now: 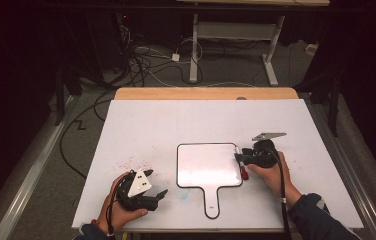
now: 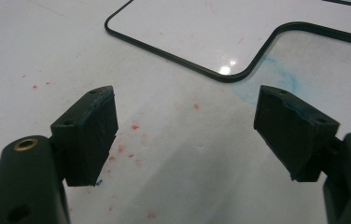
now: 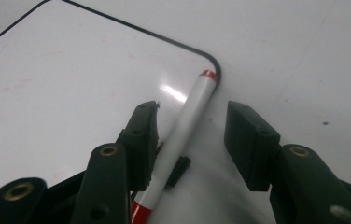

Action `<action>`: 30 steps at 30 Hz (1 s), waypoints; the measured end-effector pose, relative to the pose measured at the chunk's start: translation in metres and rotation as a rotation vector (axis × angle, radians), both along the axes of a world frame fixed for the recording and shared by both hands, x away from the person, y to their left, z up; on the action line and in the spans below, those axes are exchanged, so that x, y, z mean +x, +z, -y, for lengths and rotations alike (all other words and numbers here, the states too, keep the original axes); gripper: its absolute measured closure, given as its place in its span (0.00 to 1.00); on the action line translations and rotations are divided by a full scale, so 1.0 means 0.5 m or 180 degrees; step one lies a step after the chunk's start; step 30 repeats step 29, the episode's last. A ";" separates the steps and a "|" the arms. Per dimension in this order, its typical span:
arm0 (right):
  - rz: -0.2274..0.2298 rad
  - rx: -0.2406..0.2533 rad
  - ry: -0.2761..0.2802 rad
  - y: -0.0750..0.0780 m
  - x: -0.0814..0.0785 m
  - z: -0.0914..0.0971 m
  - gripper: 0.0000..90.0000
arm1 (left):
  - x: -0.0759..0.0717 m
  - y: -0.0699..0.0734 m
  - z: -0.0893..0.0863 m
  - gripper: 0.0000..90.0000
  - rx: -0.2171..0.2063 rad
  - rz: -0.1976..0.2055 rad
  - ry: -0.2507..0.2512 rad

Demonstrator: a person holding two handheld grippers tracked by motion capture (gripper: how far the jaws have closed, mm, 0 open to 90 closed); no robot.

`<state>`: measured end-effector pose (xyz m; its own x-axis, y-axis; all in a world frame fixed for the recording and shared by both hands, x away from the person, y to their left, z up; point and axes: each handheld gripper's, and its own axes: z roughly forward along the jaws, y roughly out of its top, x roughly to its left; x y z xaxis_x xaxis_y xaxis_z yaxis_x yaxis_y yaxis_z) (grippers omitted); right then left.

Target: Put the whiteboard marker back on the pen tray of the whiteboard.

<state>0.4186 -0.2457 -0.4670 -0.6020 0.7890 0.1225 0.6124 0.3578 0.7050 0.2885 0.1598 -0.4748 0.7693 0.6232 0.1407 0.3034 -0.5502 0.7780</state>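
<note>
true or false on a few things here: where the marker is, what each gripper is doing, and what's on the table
1. The marker lies between the right gripper's jaws. True.
2. The right gripper's jaws are clamped tight on the marker. False: they stand apart, with a gap showing on the marker's right side.
3. The left gripper holds the small whiteboard. False: its jaws are open with nothing between them, over the table.
4. The marker rests along the small whiteboard's right edge. True.
5. Red specks mark the table near the left gripper. True.
6. The small whiteboard's handle points away from the person. False: it points toward the person's side of the table.
</note>
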 end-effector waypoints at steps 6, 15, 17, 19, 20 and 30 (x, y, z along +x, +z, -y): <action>0.0278 -0.0114 0.0090 0.022 -0.021 0.016 0.54 | -0.002 0.001 0.002 0.23 0.0008 0.0022 -0.0027; 0.1300 -0.0105 0.0500 0.093 -0.144 0.082 0.42 | -0.005 0.005 -0.003 0.23 -0.0015 0.0101 0.0043; 0.1458 -0.0175 0.0516 0.093 -0.174 0.097 0.40 | -0.003 0.005 -0.003 0.23 -0.0008 0.0098 0.0069; 0.1575 -0.0260 0.0499 0.088 -0.198 0.111 0.38 | -0.001 0.004 -0.004 0.23 0.0021 0.0099 0.0106; 0.1609 -0.0262 0.0511 0.085 -0.208 0.119 0.38 | 0.000 0.003 -0.004 0.23 0.0025 0.0092 0.0119; 0.1670 -0.0269 0.0222 0.058 -0.241 0.165 0.32 | 0.012 0.000 -0.009 0.23 0.0048 0.0077 0.0221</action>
